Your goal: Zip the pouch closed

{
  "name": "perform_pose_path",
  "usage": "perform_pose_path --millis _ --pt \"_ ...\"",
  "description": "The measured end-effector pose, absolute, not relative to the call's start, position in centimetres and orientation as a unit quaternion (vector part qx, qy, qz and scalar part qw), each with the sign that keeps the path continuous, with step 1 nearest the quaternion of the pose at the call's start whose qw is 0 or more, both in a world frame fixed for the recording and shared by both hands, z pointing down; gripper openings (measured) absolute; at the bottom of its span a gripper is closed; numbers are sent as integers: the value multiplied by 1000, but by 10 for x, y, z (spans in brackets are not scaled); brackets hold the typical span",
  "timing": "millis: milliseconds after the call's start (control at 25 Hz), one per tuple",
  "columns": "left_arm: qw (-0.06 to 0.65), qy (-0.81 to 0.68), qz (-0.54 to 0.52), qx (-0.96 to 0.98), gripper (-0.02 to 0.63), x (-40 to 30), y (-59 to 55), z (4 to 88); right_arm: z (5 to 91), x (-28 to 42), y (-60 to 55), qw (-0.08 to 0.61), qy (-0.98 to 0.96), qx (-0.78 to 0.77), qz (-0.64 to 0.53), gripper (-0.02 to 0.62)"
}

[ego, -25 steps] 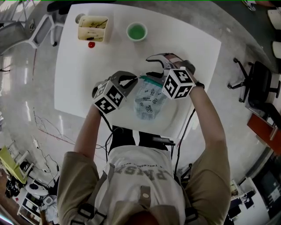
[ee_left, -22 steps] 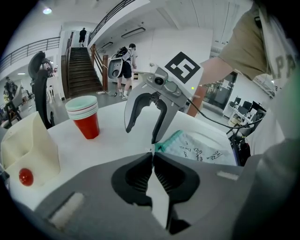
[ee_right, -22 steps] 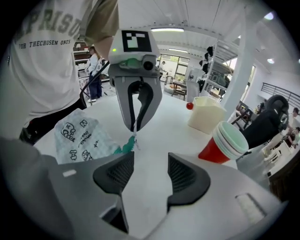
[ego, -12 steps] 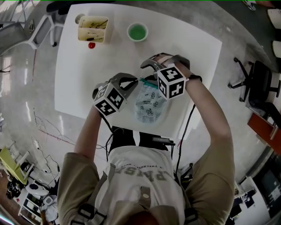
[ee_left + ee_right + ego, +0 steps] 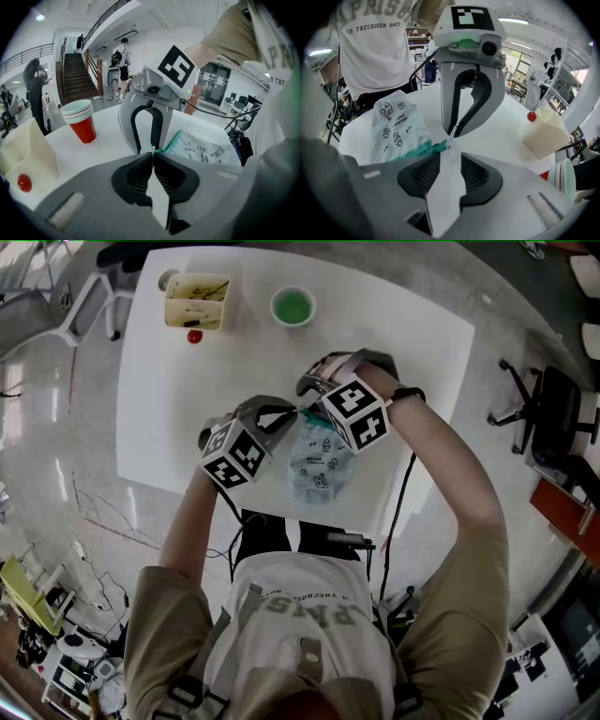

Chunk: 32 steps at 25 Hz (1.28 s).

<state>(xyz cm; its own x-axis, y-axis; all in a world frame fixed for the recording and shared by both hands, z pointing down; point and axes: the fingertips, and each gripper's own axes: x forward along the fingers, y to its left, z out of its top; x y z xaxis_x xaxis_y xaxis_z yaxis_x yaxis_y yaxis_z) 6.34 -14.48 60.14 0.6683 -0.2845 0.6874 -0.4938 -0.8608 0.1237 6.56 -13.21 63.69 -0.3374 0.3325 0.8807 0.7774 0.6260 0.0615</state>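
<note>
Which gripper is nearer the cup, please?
Right. The right gripper, jaws just closing on nothing, is below the cup in the head view; the left gripper, shut on the pouch, is lower.

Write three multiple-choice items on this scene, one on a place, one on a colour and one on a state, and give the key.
1. Where does the red ball lie?
A. beside the cream box
B. inside a cup
C. on the floor

2. What colour is the zipper strip of the pouch?
A. red
B. black
C. teal

3. How do the jaws of the left hand-held gripper stand?
A. wide apart
B. shut on the pouch's end
C. shut on the red ball

Key:
1 A: the head view shows the ball just off the box's corner.
2 C: the strip shows teal in both gripper views.
3 B: the left gripper view shows the jaws together, with the pouch's teal end at their tip.
</note>
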Motion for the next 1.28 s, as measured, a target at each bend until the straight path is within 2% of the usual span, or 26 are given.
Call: perform_pose_path --millis 360,920,1280 --pt "151 -218 315 911 23 64 -145 593 643 65 -129 451 -768 -373 -259 132" --pt "155 -225 305 912 23 59 -147 590 637 64 -126 434 -772 -372 -278 46" --pt "154 -222 305 913 23 60 -146 591 632 62 -129 434 -777 -364 -275 43"
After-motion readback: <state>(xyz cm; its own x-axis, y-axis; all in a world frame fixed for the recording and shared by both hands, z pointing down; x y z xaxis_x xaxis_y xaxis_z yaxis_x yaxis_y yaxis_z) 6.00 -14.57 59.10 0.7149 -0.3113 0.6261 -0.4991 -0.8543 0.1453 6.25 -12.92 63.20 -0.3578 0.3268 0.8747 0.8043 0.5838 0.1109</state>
